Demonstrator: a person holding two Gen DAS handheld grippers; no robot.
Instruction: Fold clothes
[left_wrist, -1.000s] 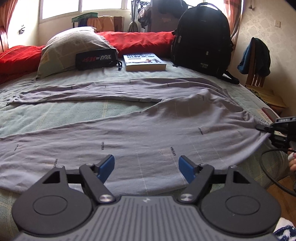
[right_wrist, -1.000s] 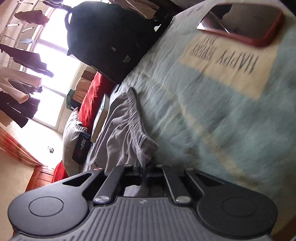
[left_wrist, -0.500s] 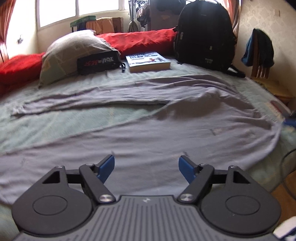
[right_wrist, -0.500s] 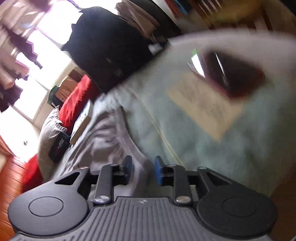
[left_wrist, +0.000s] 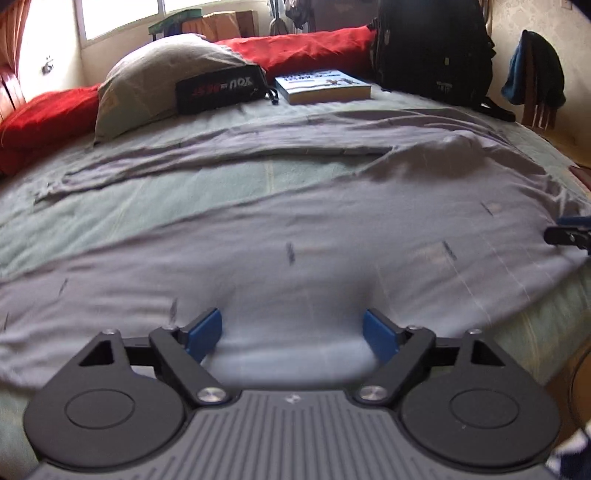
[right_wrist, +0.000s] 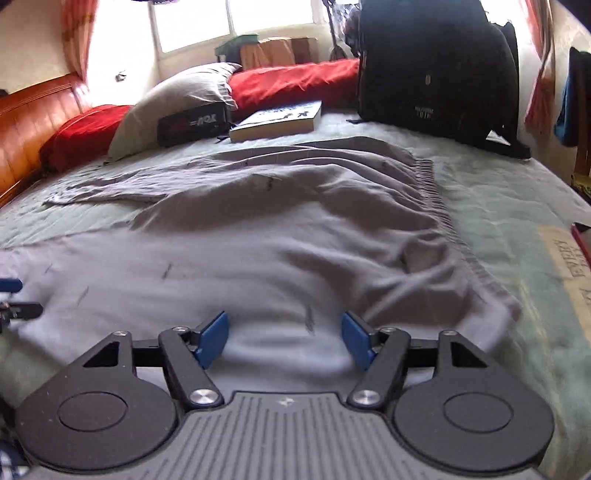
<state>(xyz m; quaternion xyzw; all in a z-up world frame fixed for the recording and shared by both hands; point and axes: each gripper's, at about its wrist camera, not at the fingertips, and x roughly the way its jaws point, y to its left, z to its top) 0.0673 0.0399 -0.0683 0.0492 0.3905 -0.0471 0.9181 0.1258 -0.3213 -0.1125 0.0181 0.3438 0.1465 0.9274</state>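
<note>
One pair of grey trousers (left_wrist: 332, 236) lies spread flat across the bed (left_wrist: 147, 206), both legs running off to your left and the gathered waistband (right_wrist: 439, 206) on your right. Your left tongs (left_wrist: 291, 334) stand spread wide above the near leg, nothing between the blue pads; their jaws have just been opening a little further. Your right tongs (right_wrist: 284, 338) are also spread, having just been opening, and hover over the cloth near the waist with only flat fabric below them and nothing pinched. Beyond the trousers, counted: one grey pillow (left_wrist: 162, 70), one black pouch (left_wrist: 221, 88) leaning on it, one book (left_wrist: 325, 86), one black backpack (left_wrist: 432, 48), two red cushions (left_wrist: 303, 48) along the headboard. One red-cased phone (right_wrist: 581, 232) lies at the bed's right edge.
</note>
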